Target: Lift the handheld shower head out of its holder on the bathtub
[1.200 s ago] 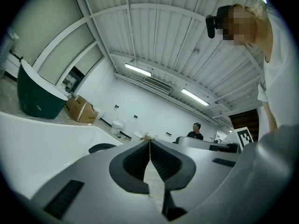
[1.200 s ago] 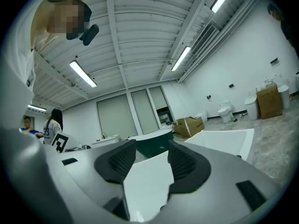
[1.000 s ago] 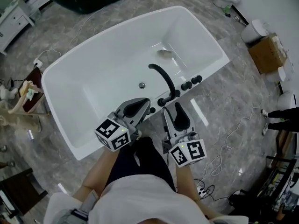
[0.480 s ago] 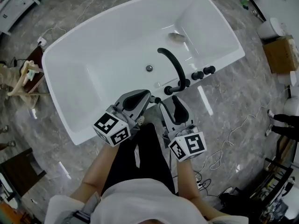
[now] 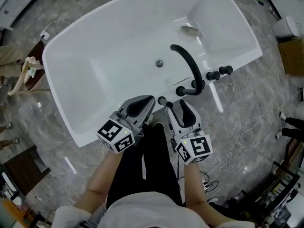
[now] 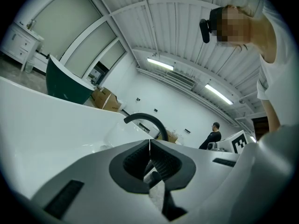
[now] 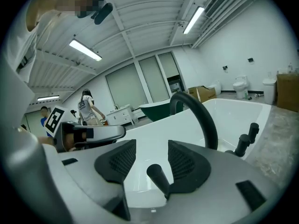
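The white bathtub (image 5: pixel 90 122) carries a black arched spout (image 5: pixel 187 63) and two black knobs (image 5: pixel 218 72) on its near rim. The handheld shower head (image 5: pixel 163 100), a short black stick, stands upright in the rim just left of the spout's base. My right gripper (image 5: pixel 183 109) is open right beside it. In the right gripper view the shower head (image 7: pixel 159 176) rises low between the two pads, touching neither. My left gripper (image 5: pixel 142 104) hovers over the rim to its left, jaws shut with their tips together and nothing held.
Marble floor surrounds the tub. A white cable (image 5: pixel 247 137) trails on the floor at the right, a cardboard box (image 5: pixel 292 51) sits further right, and a wooden stand (image 5: pixel 28 70) is at the left. A dark green tub (image 7: pixel 156 107) and people stand far off.
The head view has swung, so the tub sits higher and further right. Both grippers stay at the near rim, the right one edging closer to the shower head.
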Demonstrator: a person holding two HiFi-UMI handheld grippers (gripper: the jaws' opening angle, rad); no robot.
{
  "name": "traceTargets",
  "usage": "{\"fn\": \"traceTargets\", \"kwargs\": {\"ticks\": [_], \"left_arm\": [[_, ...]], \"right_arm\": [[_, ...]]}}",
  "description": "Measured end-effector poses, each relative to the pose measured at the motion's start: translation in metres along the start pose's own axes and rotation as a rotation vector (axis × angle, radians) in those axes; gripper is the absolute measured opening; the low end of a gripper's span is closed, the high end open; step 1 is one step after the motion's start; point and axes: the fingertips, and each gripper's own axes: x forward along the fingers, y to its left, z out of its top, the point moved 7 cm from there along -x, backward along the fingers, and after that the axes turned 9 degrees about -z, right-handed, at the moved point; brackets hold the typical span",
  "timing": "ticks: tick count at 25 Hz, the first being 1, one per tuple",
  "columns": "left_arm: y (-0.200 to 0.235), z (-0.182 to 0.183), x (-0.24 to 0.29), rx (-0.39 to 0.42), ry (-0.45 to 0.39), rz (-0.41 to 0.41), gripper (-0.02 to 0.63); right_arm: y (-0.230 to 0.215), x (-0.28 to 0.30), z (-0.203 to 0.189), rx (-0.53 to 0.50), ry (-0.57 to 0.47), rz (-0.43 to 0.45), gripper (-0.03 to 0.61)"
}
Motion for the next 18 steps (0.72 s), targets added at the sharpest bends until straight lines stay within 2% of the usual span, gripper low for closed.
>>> {"fn": "traceTargets", "kwargs": {"ticks": [7,18], "left_arm": [[0.008,-0.030,0.003,-0.036,0.034,-0.011,0.012],[0.040,-0.073,-0.003,-0.098,0.037,0.029,0.012]], "right_arm": [[-0.001,0.025,-0.035,-0.038,0.066,-0.001,0.202],[0.000,0.054,-0.079,-0.080,0.127,0.020,0.202]]}}
